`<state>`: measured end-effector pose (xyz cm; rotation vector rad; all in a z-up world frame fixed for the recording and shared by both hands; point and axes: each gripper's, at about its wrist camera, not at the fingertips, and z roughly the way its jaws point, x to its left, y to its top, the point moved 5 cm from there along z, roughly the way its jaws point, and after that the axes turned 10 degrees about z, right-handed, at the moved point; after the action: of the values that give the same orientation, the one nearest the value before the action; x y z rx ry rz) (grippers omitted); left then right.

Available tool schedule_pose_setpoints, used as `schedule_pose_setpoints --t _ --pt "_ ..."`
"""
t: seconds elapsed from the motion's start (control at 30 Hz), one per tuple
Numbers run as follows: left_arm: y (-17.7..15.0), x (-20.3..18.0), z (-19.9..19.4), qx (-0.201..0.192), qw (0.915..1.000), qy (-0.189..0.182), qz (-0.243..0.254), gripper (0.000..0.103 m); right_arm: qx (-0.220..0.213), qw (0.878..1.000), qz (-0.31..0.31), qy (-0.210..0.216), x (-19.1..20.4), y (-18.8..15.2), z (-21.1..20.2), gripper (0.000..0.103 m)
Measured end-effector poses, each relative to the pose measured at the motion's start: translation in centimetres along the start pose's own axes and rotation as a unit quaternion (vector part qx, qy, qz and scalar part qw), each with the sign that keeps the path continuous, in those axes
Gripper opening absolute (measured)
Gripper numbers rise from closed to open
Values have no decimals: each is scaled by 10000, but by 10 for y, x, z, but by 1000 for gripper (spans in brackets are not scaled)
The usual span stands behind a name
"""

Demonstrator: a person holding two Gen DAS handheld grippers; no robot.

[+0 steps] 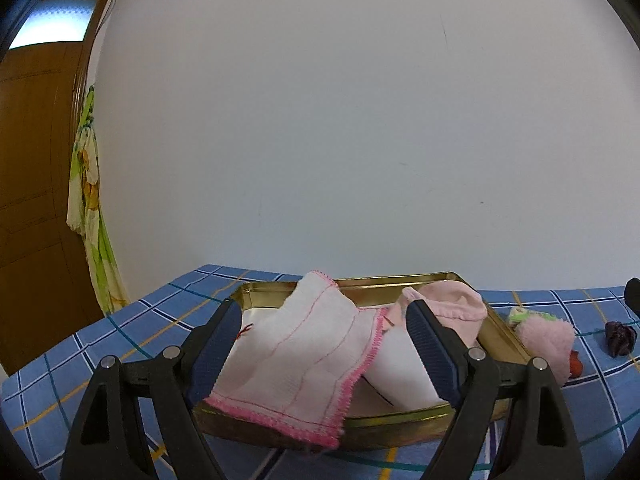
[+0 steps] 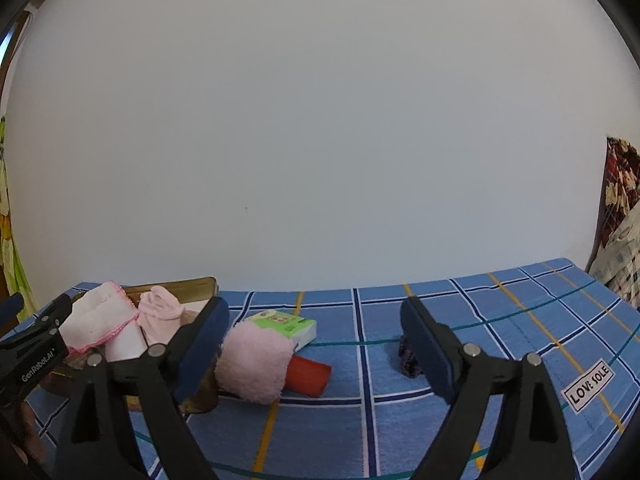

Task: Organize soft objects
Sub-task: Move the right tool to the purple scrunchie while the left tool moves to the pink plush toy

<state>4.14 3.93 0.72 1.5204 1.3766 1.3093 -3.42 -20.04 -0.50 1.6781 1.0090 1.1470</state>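
Note:
A gold metal tray [image 1: 400,282] sits on the blue checked tablecloth. A white cloth with pink stitched edges [image 1: 304,352] lies in it, hanging over the near rim, beside a pale pink sock [image 1: 460,308]. My left gripper [image 1: 324,354] is open, its jaws either side of the white cloth, not touching it. In the right wrist view the tray [image 2: 188,286], white cloth [image 2: 100,316] and sock [image 2: 160,312] are at left. A fluffy pink cloth [image 2: 254,364] lies between the jaws of my open right gripper [image 2: 316,352], near its left finger.
A green-and-white tissue pack [image 2: 286,326] and an orange-red cylinder [image 2: 308,374] lie by the fluffy cloth. A small dark purple patterned item [image 2: 408,356] lies by the right finger. A "LOVE SOLE" label [image 2: 588,386] is on the tablecloth. A wall stands close behind the table.

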Motion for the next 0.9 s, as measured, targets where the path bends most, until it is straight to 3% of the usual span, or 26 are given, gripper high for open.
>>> schedule_pose_setpoints --t 0.2,0.9 --pt "-1 -9 -4 64 9999 -118 61 86 92 10000 0 5 -10 -1 2 89" --pt "0 -73 -29 186 9949 -877 467 86 209 9972 89 -707 -88 13 1 90"
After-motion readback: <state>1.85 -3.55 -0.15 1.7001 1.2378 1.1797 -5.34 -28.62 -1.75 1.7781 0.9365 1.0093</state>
